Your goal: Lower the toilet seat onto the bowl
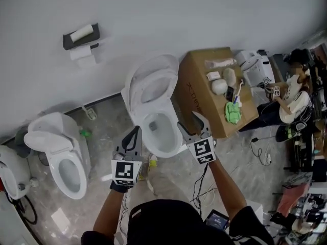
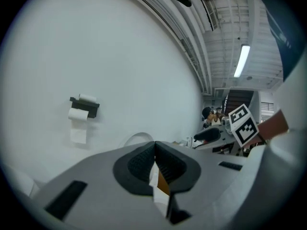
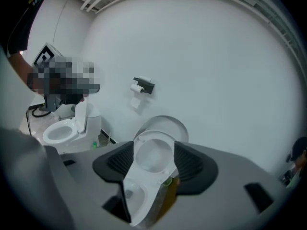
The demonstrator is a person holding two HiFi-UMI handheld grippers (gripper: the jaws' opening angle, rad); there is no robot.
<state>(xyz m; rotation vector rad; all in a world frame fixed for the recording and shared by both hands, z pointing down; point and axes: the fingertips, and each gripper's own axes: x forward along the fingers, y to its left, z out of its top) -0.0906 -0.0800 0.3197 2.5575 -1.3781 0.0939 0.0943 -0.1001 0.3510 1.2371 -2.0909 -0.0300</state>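
Observation:
The middle toilet stands with its white seat (image 1: 153,88) and lid (image 1: 162,64) raised against the wall above the open bowl (image 1: 161,129). My left gripper (image 1: 135,136) hovers just left of the bowl's rim, its jaws shut with nothing between them. My right gripper (image 1: 190,121) is open over the bowl's right rim. In the right gripper view the raised seat (image 3: 154,152), the lid (image 3: 167,124) and the bowl (image 3: 135,195) show between the open pads of my right gripper (image 3: 154,158), which touch nothing. In the left gripper view the pads of my left gripper (image 2: 154,146) meet.
A cardboard box (image 1: 200,98) with small items on top stands right of the toilet. A second toilet (image 1: 62,153) is to the left, a third (image 1: 10,173) at the far left. A toilet-paper holder (image 1: 80,37) hangs on the wall. A seated person (image 1: 293,97) and floor cables (image 1: 261,148) are at the right.

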